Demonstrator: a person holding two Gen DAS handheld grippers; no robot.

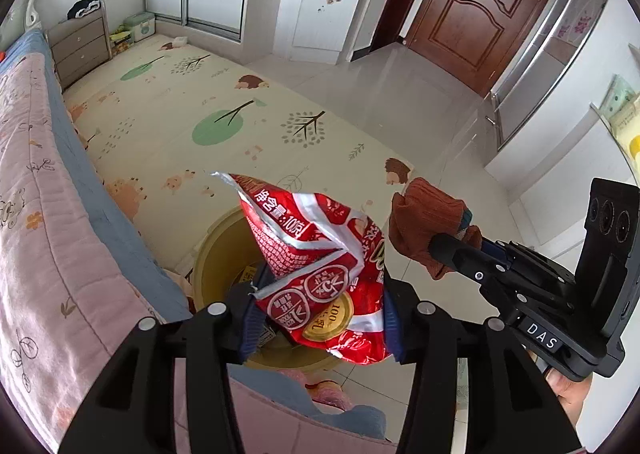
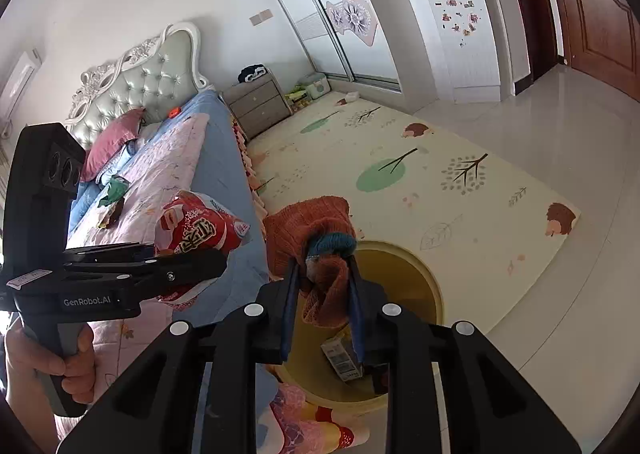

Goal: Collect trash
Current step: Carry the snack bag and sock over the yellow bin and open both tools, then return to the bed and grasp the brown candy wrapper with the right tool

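Bin mouth (image 1: 212, 246) open below; bed edge (image 1: 132, 238) crowds one side.

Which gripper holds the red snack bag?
The left gripper: its pads clamp the red snack bag over the yellow bin. The right gripper holds an orange sock.

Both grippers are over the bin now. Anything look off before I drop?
Yes: the right hand-held gripper is clamped on a rust-orange knitted sock, which hardly looks like trash. The left hand-held gripper holds a red snack wrapper above the yellow bin.
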